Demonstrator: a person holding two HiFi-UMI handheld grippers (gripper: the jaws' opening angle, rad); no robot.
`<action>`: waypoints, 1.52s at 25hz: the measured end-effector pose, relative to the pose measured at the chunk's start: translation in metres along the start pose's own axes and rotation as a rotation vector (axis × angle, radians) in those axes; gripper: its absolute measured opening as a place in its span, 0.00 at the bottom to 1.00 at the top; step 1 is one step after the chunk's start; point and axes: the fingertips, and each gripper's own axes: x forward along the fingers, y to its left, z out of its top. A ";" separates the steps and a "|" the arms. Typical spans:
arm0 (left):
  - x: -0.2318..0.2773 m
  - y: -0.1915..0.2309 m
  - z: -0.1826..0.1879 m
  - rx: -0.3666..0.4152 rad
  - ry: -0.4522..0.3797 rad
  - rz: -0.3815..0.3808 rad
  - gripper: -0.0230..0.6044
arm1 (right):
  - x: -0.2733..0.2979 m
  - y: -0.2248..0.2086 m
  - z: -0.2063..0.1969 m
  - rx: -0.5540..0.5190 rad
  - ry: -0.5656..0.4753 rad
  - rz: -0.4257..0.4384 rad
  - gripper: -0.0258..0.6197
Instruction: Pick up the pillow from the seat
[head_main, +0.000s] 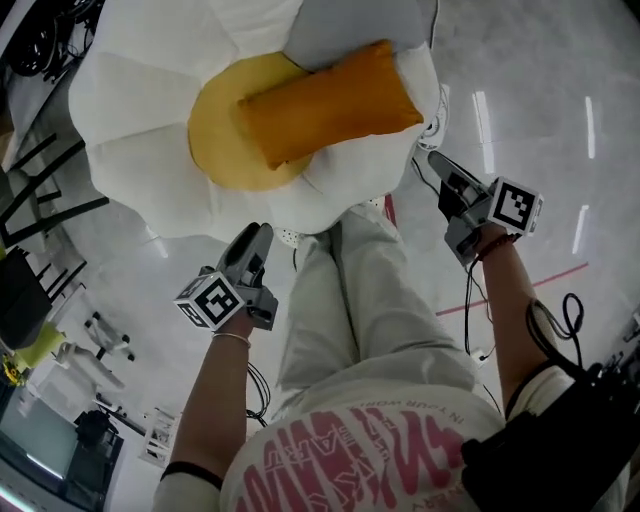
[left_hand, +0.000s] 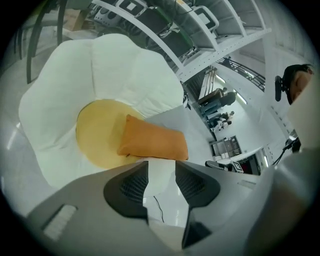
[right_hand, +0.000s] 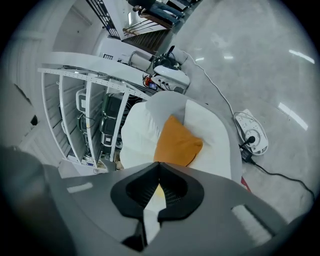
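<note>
White seat (head_main: 130, 150), orange pillow (head_main: 325, 105) beyond empty half-open left claw (head_main: 260, 234) and empty shut right claw (head_main: 437, 160).

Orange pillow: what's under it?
The orange pillow lies across the seat's yellow centre, its right end over white petals beside a grey panel. Whatever lies directly beneath it is covered.
</note>
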 end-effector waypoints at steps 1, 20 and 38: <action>0.003 0.004 -0.001 -0.007 0.008 -0.001 0.35 | -0.001 0.000 0.002 -0.015 -0.007 -0.003 0.05; 0.002 0.203 0.008 -0.325 -0.231 -0.151 0.60 | 0.095 -0.017 -0.067 0.202 -0.272 0.209 0.43; 0.046 0.184 0.011 -0.392 -0.107 -0.293 0.50 | 0.097 -0.008 -0.068 0.304 -0.296 0.283 0.33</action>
